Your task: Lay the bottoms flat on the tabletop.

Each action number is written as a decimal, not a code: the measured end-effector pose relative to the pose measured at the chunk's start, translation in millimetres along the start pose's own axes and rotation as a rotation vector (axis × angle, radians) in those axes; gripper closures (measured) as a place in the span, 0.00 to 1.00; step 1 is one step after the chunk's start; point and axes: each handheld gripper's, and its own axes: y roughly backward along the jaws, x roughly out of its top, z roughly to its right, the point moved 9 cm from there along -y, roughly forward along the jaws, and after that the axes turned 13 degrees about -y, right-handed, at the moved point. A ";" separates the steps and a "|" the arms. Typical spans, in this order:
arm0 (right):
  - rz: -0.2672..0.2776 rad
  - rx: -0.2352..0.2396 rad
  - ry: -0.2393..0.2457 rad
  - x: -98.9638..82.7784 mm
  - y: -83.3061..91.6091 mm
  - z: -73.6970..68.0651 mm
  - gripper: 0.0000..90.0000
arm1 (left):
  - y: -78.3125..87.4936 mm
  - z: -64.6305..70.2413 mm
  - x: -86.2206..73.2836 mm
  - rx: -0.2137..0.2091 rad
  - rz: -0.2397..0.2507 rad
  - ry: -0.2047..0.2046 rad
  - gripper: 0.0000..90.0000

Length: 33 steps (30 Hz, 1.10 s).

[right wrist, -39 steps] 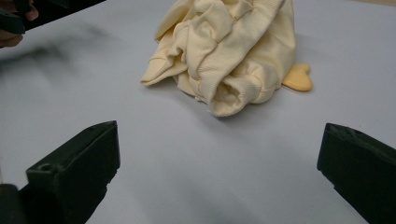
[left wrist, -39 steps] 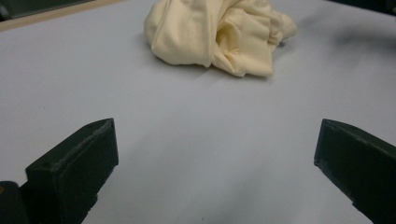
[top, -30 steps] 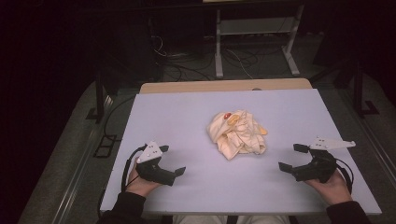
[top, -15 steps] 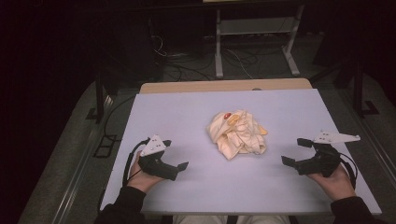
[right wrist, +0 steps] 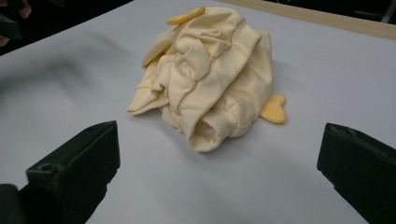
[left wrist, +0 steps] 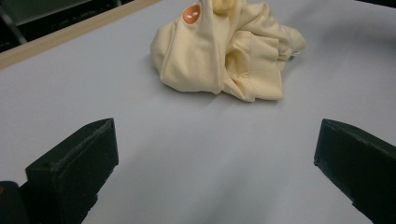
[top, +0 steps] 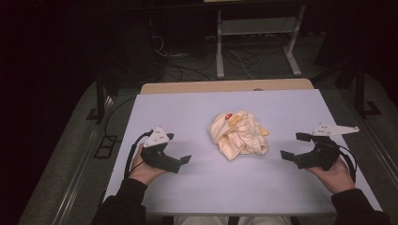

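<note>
Cream crumpled cloth garment (top: 238,134) sits untouched mid-bench; our left gripper (top: 177,155) and right gripper (top: 294,146) flank it, jaws spread wide, nothing grasped yet.

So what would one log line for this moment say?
left tool: open, empty | right tool: open, empty | crumpled yellow garment: mid-table, between them, untouched

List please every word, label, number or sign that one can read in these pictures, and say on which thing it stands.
None: no readable text in these pictures.
The crumpled yellow garment has an orange round patch with small pale marks, not letters as far as I can tell.
The left tool, the right tool and the table bear no readable label.
</note>
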 end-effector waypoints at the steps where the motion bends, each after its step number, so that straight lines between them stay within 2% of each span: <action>1: 0.000 -0.002 0.001 1.3 -0.5 0.2 0.00 | -0.2 -0.6 1.2 -0.001 0.003 -0.002 0.00; 12: 0.000 -0.007 0.008 16.6 -5.5 3.4 0.00 | 0.0 -10.2 10.9 0.005 0.015 0.001 0.00; 20: -0.018 -0.014 0.021 34.7 -13.9 6.8 0.00 | -10.5 -19.6 22.8 -0.006 0.025 0.002 0.00; 26: -0.035 -0.020 0.032 42.0 -21.9 10.0 0.00 | -17.7 -23.8 31.7 -0.011 0.025 -0.014 0.00; 32: -0.039 -0.026 0.020 45.0 -30.5 15.1 0.00 | -28.2 -27.6 30.7 -0.012 0.024 0.007 0.00; 33: -0.043 -0.027 0.018 44.6 -32.2 16.0 0.00 | -33.7 -28.2 29.6 -0.026 0.033 0.037 0.00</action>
